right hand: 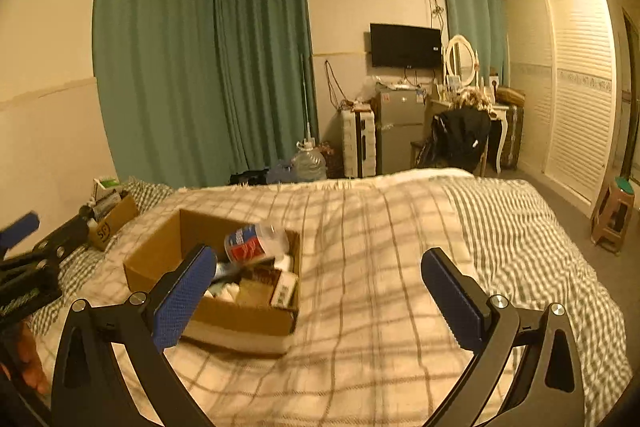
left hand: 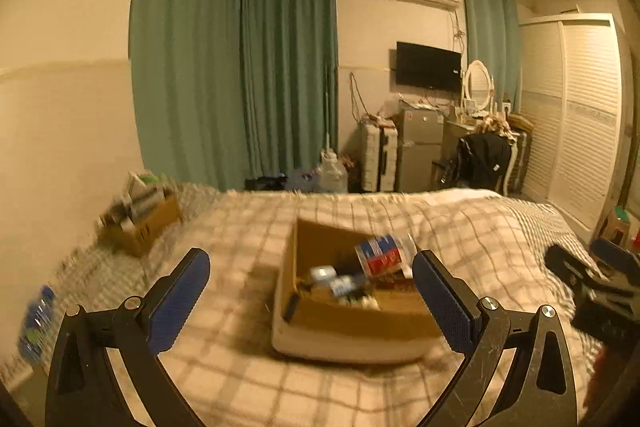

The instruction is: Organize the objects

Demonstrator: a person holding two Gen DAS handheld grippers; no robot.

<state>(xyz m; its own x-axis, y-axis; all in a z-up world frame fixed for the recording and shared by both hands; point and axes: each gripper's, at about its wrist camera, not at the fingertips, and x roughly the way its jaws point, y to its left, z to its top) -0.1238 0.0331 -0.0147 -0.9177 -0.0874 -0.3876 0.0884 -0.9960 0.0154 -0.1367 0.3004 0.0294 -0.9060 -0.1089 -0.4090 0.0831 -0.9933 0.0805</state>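
Observation:
An open cardboard box (left hand: 320,315) sits on the plaid bedspread and holds several small items, with a clear bottle with a blue and red label (left hand: 382,254) lying on top. The box (right hand: 160,259) and the bottle (right hand: 254,241) also show in the right wrist view. My left gripper (left hand: 310,301) is open and empty, hovering over the bed just in front of the box. My right gripper (right hand: 316,301) is open and empty, to the right of the box, its left finger (right hand: 184,301) overlapping the box's near corner.
A second cardboard box (left hand: 140,223) full of items stands at the bed's far left by the wall. A water bottle (left hand: 36,323) lies at the left edge. A stool (right hand: 612,215) stands right of the bed. Suitcase, fridge, desk and chair line the far wall.

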